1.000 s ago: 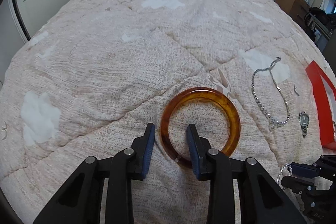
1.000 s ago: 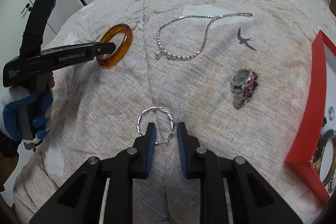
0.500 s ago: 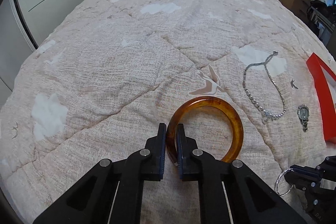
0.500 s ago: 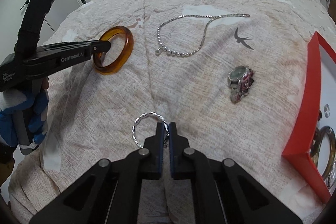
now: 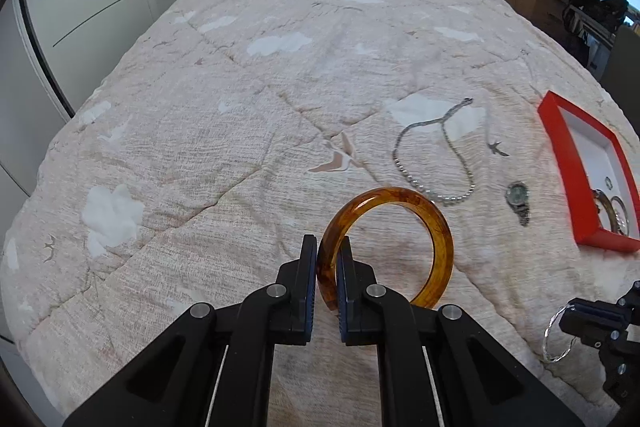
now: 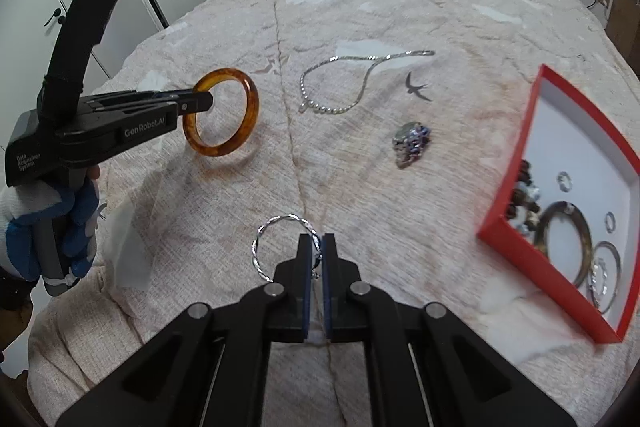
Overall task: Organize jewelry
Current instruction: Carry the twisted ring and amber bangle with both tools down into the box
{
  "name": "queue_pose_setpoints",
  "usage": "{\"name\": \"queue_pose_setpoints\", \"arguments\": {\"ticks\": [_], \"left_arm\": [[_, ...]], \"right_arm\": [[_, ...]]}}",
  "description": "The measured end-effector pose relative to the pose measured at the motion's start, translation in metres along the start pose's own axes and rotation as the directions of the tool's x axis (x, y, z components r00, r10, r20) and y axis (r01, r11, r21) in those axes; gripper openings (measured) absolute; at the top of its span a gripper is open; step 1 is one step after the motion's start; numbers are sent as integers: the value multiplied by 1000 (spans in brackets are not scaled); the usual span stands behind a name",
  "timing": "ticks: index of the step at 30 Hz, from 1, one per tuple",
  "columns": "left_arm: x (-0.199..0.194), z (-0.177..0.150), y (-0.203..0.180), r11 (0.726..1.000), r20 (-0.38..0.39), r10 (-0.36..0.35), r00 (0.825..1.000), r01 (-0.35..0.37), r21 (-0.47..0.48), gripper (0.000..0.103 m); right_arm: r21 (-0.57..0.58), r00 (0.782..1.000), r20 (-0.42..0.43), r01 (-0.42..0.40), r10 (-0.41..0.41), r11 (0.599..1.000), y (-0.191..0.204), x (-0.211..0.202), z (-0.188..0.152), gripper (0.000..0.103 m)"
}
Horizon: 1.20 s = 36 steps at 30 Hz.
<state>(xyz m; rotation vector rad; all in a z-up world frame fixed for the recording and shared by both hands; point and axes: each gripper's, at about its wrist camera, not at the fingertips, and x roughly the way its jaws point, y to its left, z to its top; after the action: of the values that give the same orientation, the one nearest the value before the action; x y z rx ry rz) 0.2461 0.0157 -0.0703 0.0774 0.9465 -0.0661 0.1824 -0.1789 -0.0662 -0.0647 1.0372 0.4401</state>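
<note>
Both pieces have left the quilt (image 5: 240,155): left gripper (image 5: 327,279) clamped on the stiff, slick amber bangle (image 5: 400,227) rim, right gripper (image 6: 318,259) pinching the light, springy silver hoop (image 6: 276,239) beside its clasp

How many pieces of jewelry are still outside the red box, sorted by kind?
Amber bangle, in the left gripper: 1
Twisted silver hoop, in the right gripper: 1
Silver necklace, on the bedspread: 1
Watch, on the bedspread: 1
Total: 4
</note>
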Motion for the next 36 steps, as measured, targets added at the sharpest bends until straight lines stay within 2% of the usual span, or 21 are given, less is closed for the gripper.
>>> {"name": "queue_pose_setpoints", "arguments": {"ticks": [4,9,19,23,29,36], "left_arm": [[-14,4,-16,1000,15,-20,1000,19,21,9],[-28,17,-54,996,36,-72,997,70,61,9],[-18,49,-167,965,27,-196,980,188,182,9],[-2,58,-208,951,6,-220,975,213,226,9],[26,72,-259,931,-22,-231,973,228,285,9],[62,79,-289,923,-64,-205,977,215,319,9]], "right_arm": [[28,999,44,20,-21,999,-11,-26,-3,4],[81,993,93,68,-76,994,-42,-59,-6,4],[223,964,128,200,-232,954,-148,-105,-22,4],[264,956,123,228,-267,937,-186,-105,-24,4],[275,952,116,243,-283,930,-221,-89,-12,4],[278,952,82,261,-294,925,-259,-58,7,4]]}}
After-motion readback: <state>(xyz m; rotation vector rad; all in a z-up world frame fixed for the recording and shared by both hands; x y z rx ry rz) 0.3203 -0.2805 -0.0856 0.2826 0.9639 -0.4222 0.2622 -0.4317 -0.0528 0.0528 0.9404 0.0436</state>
